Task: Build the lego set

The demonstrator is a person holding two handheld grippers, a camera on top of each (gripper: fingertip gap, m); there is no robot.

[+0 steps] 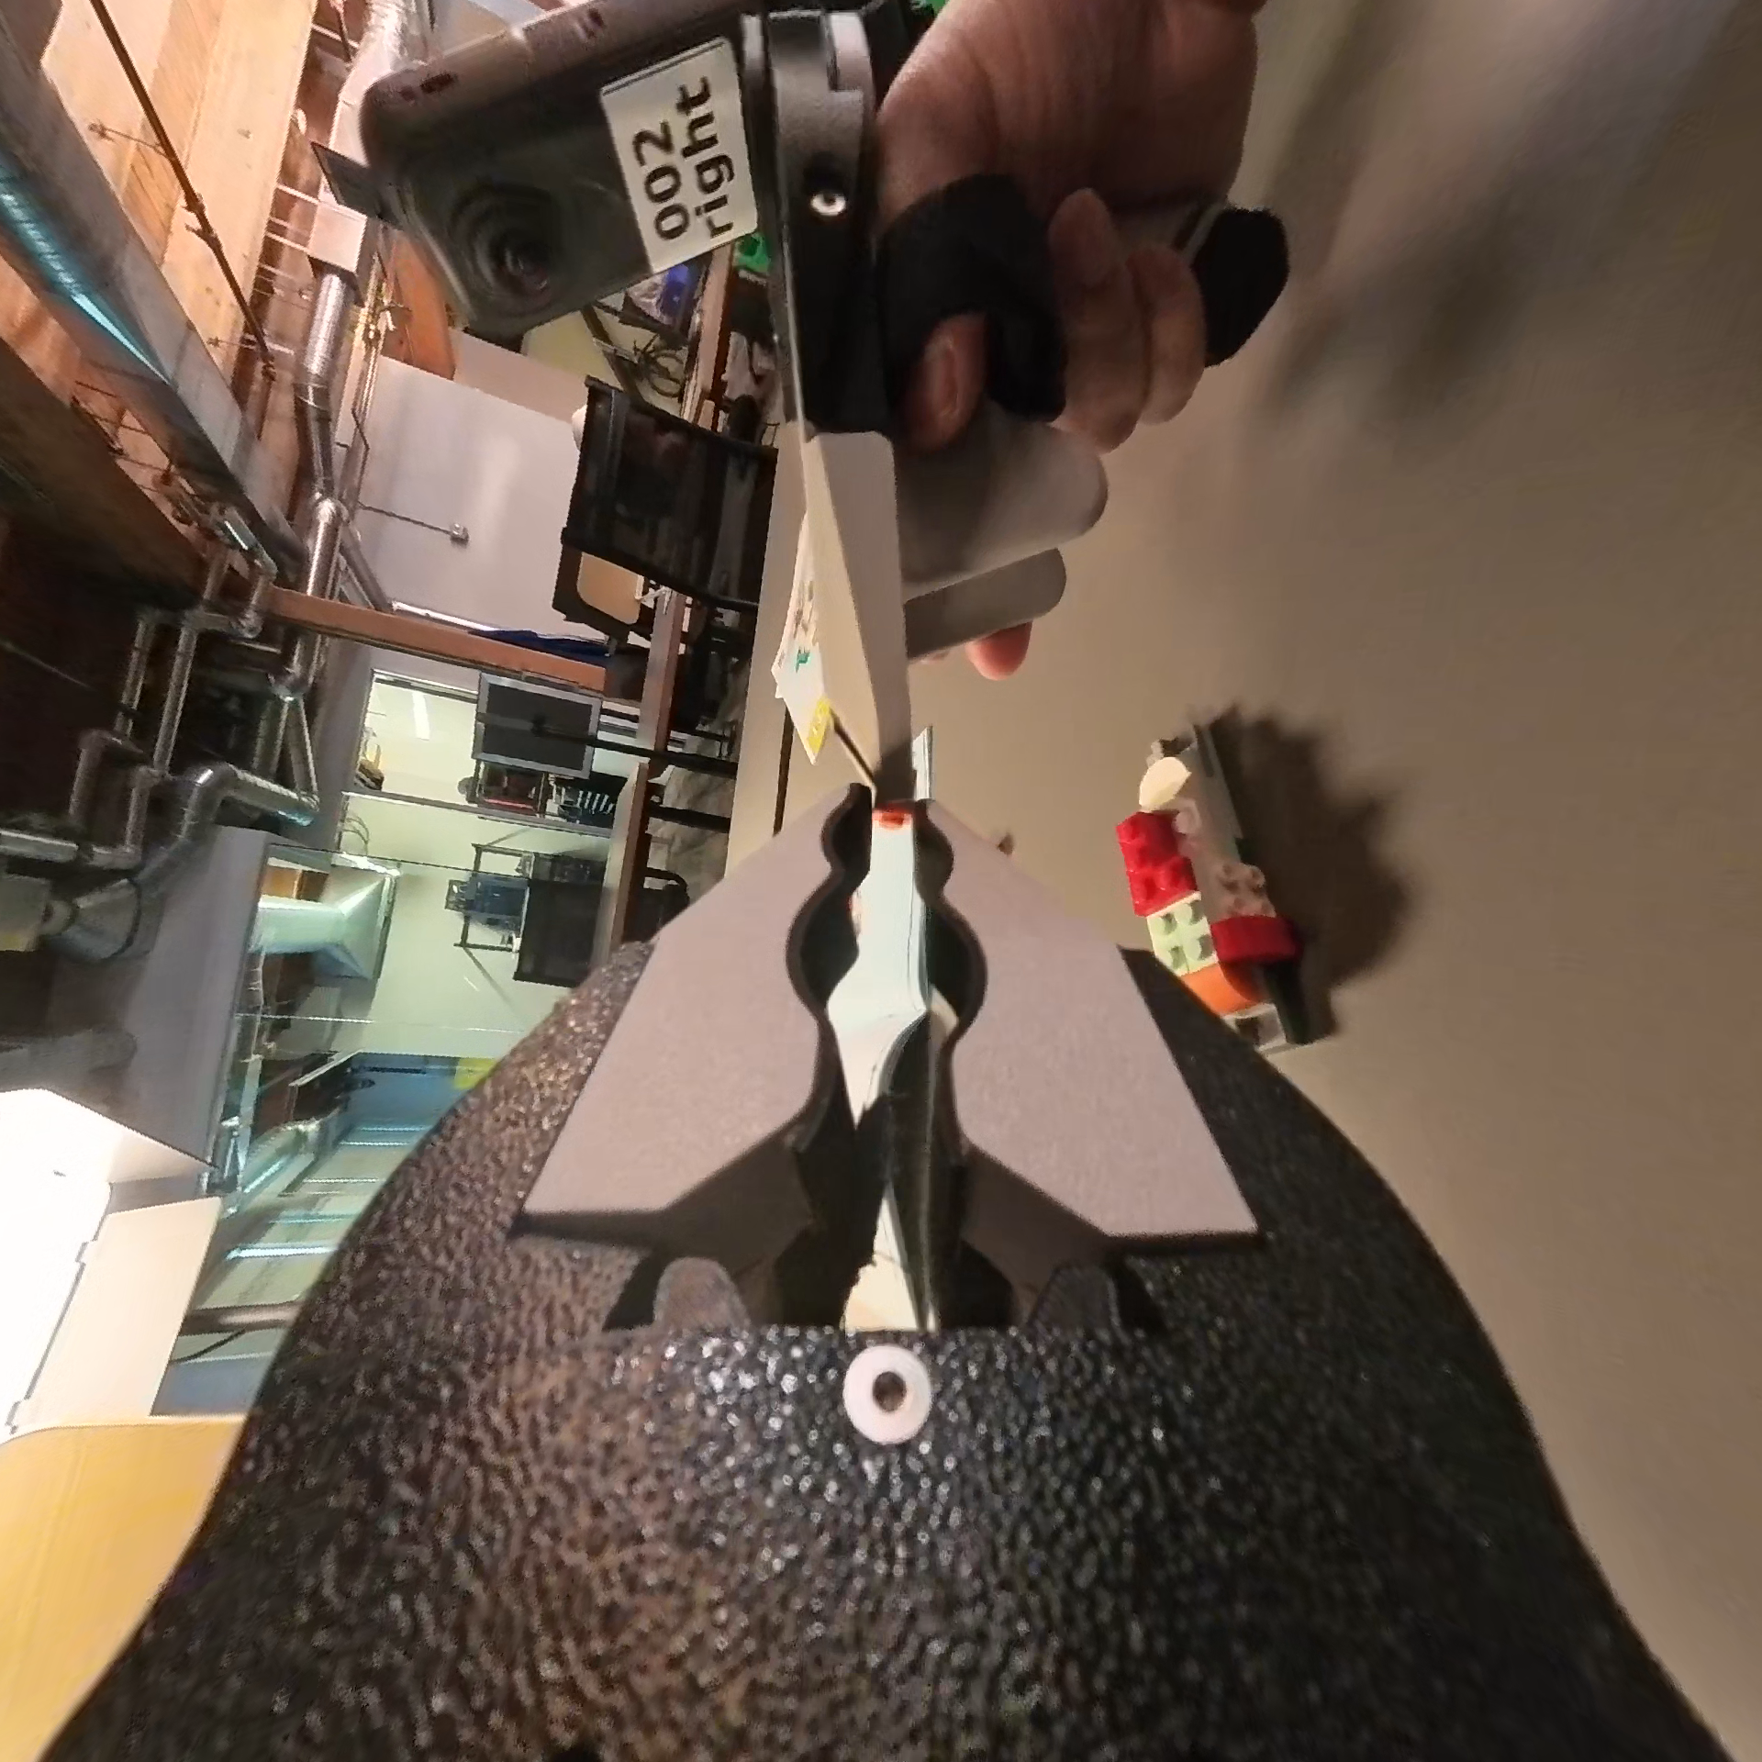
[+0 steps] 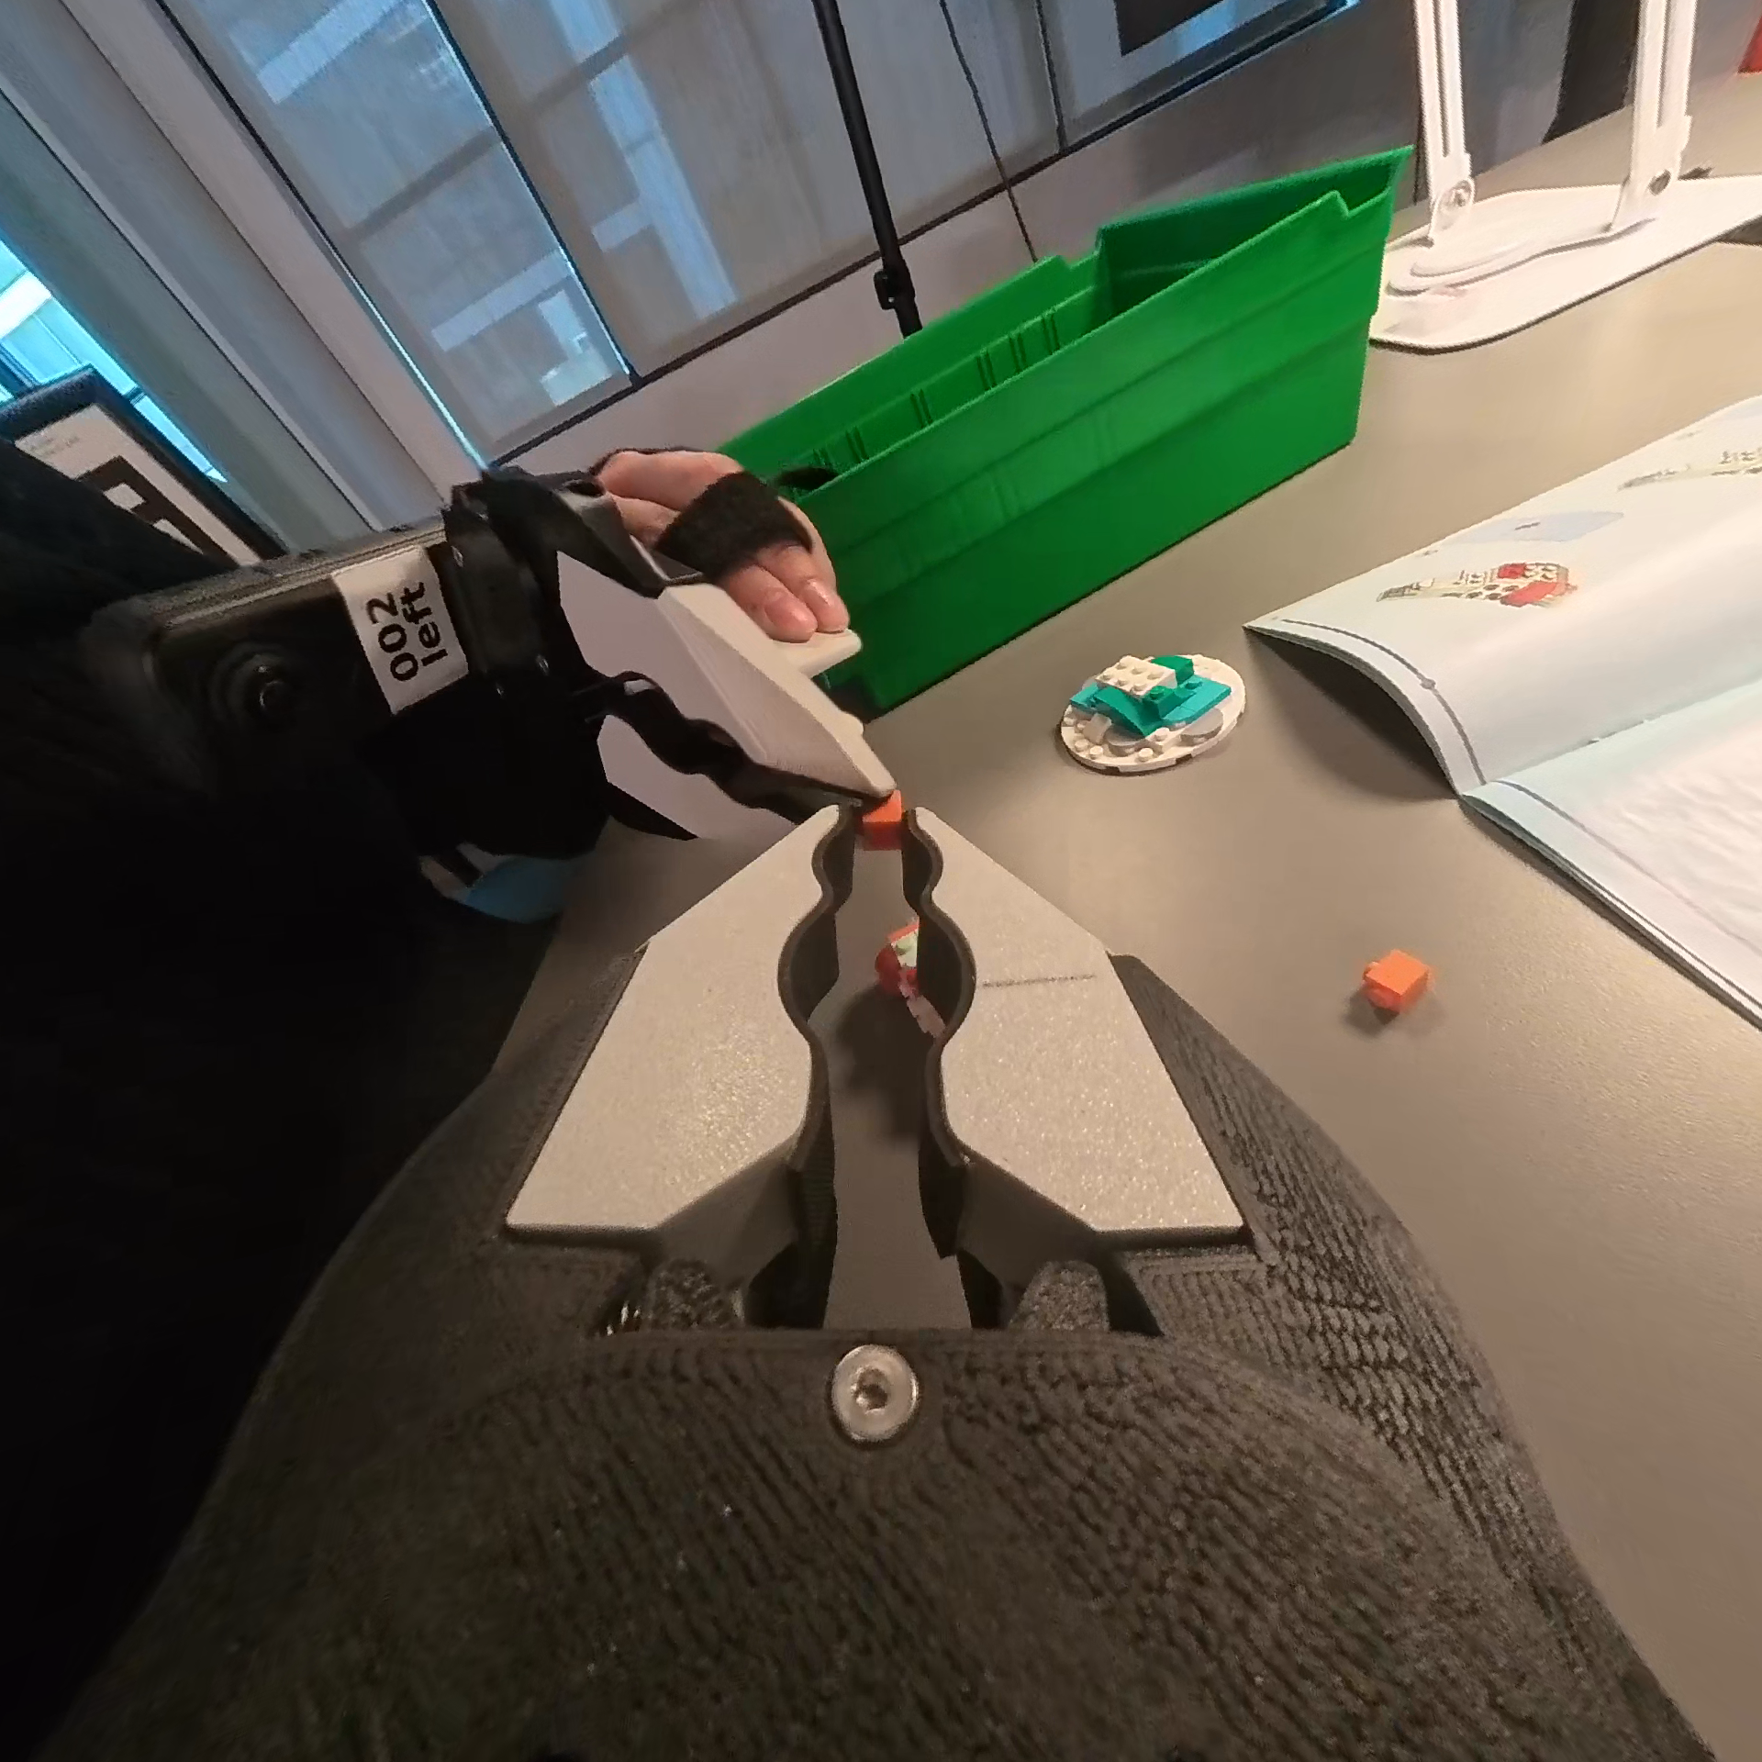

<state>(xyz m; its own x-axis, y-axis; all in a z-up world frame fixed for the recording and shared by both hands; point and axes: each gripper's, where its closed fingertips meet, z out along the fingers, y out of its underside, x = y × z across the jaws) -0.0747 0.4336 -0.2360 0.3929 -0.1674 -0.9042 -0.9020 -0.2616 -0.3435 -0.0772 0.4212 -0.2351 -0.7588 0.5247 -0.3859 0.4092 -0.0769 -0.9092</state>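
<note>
A small orange brick (image 2: 879, 822) is held in the air between both grippers' tips; it also shows in the left wrist view (image 1: 894, 815). My right gripper (image 2: 877, 818) is shut on it. My left gripper (image 1: 891, 810) reaches in from the left and is shut on the same brick, tip to tip with the right one (image 1: 891, 777). Below on the table lies a red, white and orange build (image 1: 1211, 906), partly seen between the right fingers (image 2: 901, 963). A second orange brick (image 2: 1397, 982) lies loose on the table.
A teal and white build on a round white plate (image 2: 1149, 710) sits mid-table. A green bin (image 2: 1096, 477) stands behind it. An open instruction booklet (image 2: 1573, 686) lies at the right. A white lamp base (image 2: 1526, 276) is at the far right. Less than 4 cm separates the two grippers' tips.
</note>
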